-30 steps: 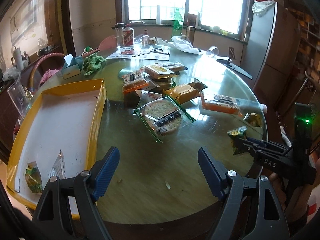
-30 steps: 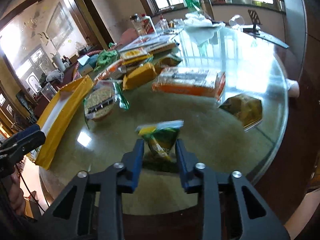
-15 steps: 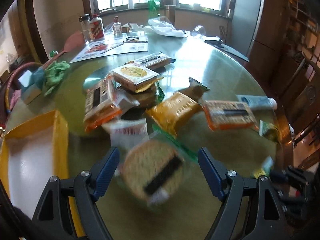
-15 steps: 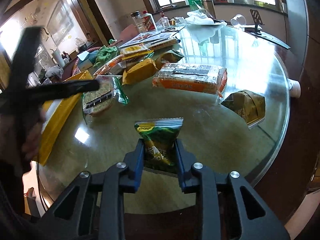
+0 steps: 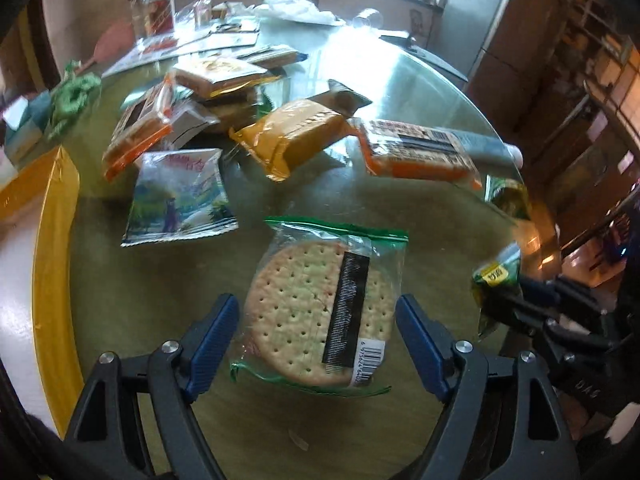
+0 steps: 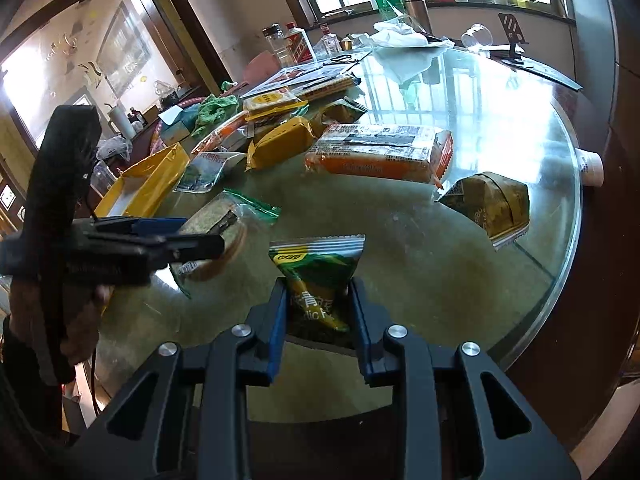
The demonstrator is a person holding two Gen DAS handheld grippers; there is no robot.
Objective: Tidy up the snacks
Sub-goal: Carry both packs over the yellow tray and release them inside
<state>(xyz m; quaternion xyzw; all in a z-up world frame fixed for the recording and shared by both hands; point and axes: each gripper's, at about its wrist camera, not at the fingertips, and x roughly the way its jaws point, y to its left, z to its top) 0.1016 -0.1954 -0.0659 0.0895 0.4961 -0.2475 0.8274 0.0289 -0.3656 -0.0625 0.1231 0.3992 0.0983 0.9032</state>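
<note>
Here the round glass bench [image 5: 168, 312] carries a yellow tray [image 5: 56, 264] at its left edge and a heap of snack packets farther back, among them a long orange packet [image 5: 416, 156] and a mustard-yellow packet [image 5: 296, 136]. Nearer, a round cracker pack [image 5: 320, 316] lies flat on the glass between the spread fingers of the left tool [image 5: 318, 342], neither blue pad touching it. Off to the right, the right tool [image 6: 320, 316] is pressed together on a small green snack bag [image 6: 320, 272], pinching its lower part just above the glass.
</note>
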